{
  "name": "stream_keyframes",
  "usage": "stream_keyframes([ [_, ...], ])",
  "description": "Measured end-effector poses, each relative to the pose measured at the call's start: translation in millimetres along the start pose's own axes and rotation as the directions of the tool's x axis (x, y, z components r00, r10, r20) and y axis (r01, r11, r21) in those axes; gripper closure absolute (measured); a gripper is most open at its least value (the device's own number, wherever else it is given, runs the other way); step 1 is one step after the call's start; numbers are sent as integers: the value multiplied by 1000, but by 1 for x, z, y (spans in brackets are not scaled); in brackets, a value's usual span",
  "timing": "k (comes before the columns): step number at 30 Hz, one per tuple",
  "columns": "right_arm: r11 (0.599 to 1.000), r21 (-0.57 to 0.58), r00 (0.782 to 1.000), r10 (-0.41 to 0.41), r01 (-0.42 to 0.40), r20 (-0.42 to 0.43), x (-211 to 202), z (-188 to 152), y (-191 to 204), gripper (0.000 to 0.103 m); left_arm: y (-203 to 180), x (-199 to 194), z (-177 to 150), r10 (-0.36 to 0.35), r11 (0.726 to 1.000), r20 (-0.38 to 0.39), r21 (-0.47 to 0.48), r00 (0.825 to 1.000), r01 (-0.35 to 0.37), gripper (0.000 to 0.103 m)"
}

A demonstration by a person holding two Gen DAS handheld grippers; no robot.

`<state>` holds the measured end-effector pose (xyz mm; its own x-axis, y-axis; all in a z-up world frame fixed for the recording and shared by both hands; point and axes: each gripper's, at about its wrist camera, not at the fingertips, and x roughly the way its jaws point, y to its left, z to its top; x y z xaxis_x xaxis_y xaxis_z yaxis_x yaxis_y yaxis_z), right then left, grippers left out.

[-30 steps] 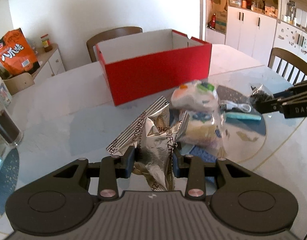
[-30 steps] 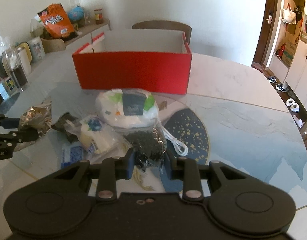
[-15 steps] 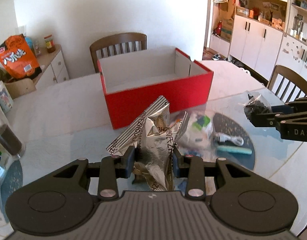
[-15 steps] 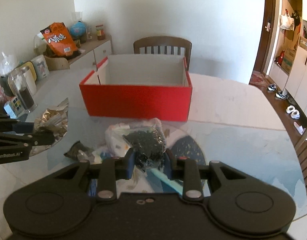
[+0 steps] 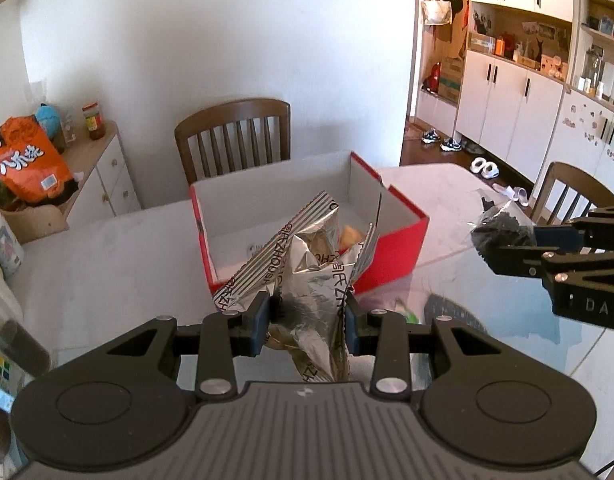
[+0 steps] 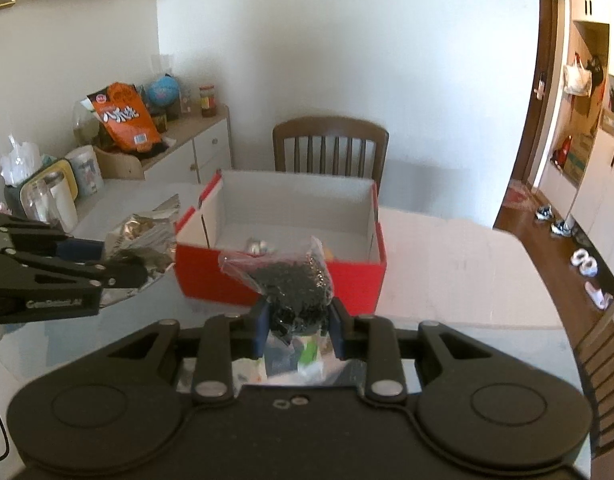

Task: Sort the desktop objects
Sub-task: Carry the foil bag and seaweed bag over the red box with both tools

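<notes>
The table (image 5: 107,240) runs pale and wide under both grippers, with a glassy, reflective stretch on the near side; on it, ahead of both cameras, stands the red box (image 6: 283,280), open-topped, its long axis lying across the right wrist view and skewed in the left one, a couple of small things already on its white floor, though what they are is too small to tell; a wooden chair (image 6: 330,144) stands behind its far wall; the left gripper (image 5: 305,322) is clamped on a crinkled silver foil packet (image 5: 307,272), which stands up between the pads and is held above the table, short of the box's near corner; the right gripper (image 6: 295,326) pinches a small clear bag of dark bits (image 6: 293,280), likewise aloft, just short of the near long wall and about level with its rim. The box lies straight ahead of each claw, and I judge the right one better squared to it; room over the opening looks ample for both, though the two loads converging on it could crowd each other, and the near wall's rim is the edge to clear.
</notes>
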<state>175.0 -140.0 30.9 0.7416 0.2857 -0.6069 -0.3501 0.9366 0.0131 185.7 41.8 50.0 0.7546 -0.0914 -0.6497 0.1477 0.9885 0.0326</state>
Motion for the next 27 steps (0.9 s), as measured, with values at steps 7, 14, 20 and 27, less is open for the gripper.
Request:
stream_keyframes([
  [7, 1000, -21, 999, -5, 5, 38, 9, 24, 2, 74, 3, 11, 30, 10, 1000, 24, 16, 1000, -11, 68],
  [14, 1000, -7, 999, -8, 8, 42, 24, 41, -2, 74, 10, 27, 47, 10, 1000, 17, 20, 1000, -10, 68],
  [20, 1000, -5, 999, -19, 19, 35, 41, 53, -5, 74, 16, 50, 58, 2, 1000, -14, 23, 1000, -2, 68],
  [27, 1000, 7, 999, -20, 20, 36, 65, 66, -11, 74, 25, 77, 70, 6, 999, -26, 37, 1000, -5, 68],
])
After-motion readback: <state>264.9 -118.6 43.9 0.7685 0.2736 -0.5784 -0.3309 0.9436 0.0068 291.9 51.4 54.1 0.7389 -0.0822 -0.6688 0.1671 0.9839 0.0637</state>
